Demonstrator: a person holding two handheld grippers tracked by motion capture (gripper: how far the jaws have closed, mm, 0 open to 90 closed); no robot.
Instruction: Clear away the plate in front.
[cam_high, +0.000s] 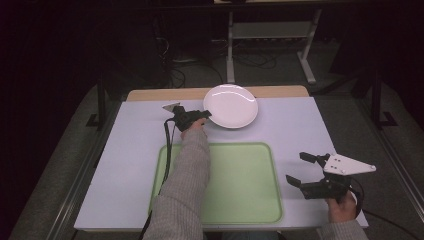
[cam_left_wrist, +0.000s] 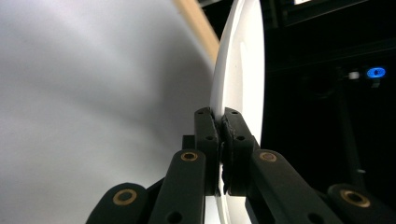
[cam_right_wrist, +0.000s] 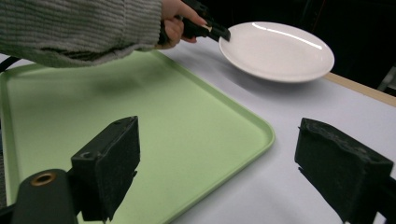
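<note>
the left gripper (cam_high: 202, 116) is clamped on the near-left rim of the white plate (cam_high: 231, 106), at the table's far edge. the green tray (cam_high: 250, 185) lies just toward the person from it. the right gripper (cam_high: 300, 170) hangs wide apart, empty, right of the tray.

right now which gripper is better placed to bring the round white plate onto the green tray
Left. The left gripper is already clamped on the rim of the round white plate, just beyond the green tray. The right gripper hangs open near the table's right edge.
</note>
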